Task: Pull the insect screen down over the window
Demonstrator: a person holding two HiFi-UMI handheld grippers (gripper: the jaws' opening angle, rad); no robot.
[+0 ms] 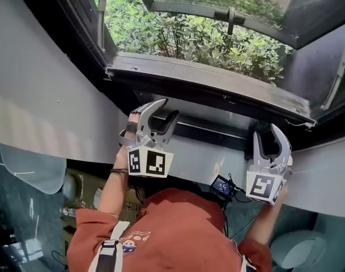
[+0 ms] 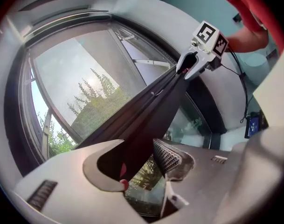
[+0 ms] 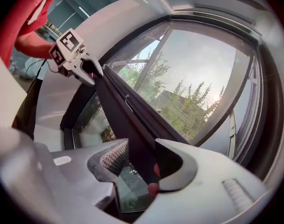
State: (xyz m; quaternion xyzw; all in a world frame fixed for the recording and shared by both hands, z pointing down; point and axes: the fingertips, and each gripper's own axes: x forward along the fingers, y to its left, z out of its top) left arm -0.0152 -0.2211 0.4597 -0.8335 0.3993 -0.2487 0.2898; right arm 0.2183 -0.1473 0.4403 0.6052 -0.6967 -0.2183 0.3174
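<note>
Together, the left gripper (image 1: 166,111) and the right gripper (image 1: 267,132) are pinching the dark pull bar (image 2: 146,111) of the insect screen (image 3: 202,69), one toward each end.

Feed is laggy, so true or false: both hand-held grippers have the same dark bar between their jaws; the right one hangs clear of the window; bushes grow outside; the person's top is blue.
1. Same dark bar between both pairs of jaws: true. The left hand-held gripper and right hand-held gripper both straddle it.
2. Right one hangs clear: false. Its jaws are round the bar at the window.
3. Bushes outside: true. Green bushes show through the window.
4. Blue top: false. The top is red.
</note>
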